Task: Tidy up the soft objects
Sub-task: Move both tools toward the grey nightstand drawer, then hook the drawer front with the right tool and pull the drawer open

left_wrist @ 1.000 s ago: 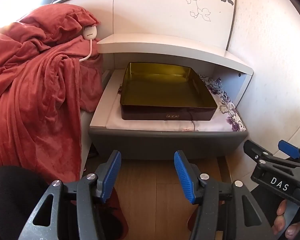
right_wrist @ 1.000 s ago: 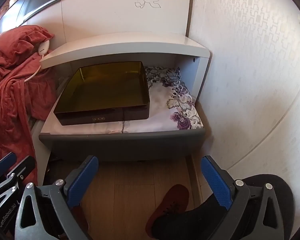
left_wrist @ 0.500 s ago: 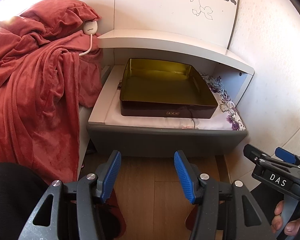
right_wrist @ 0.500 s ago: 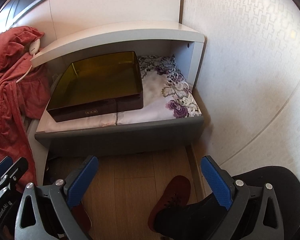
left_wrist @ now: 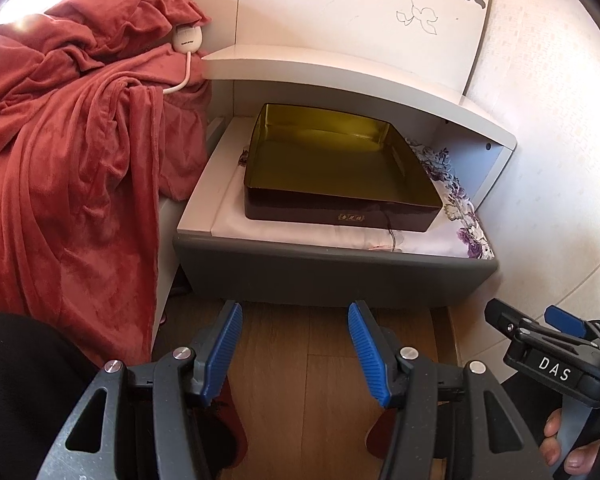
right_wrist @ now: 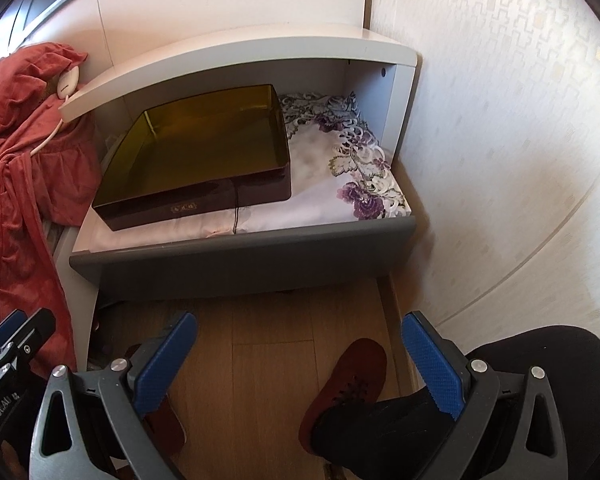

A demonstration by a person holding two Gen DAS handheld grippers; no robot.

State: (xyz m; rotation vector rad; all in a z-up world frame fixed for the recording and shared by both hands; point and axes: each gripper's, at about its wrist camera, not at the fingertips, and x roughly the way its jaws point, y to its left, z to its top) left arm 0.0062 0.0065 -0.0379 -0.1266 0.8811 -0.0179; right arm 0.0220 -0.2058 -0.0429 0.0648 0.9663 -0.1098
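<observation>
A rumpled red blanket [left_wrist: 68,168] hangs off the bed at the left, and its edge also shows in the right wrist view [right_wrist: 16,152]. A white cloth with purple flowers [right_wrist: 340,184] lies on the nightstand's lower shelf, under a dark tin with a gold inside [left_wrist: 332,172]. My left gripper [left_wrist: 296,348] hovers open over the wood floor in front of the nightstand, nothing between its blue pads. My right gripper [right_wrist: 300,356] is open too, jaws wider, also empty, to the right of the left one.
The grey and white nightstand [right_wrist: 240,260] has a curved top shelf close above the tin. A white corded controller [left_wrist: 186,38] rests on the blanket. The wall [right_wrist: 500,140] is close on the right. The person's red slippers [right_wrist: 348,384] and dark legs stand on the floor below.
Both views have shifted a little, so the nightstand sits slightly higher and more to the left in the right wrist view. Neither gripper's jaws have changed.
</observation>
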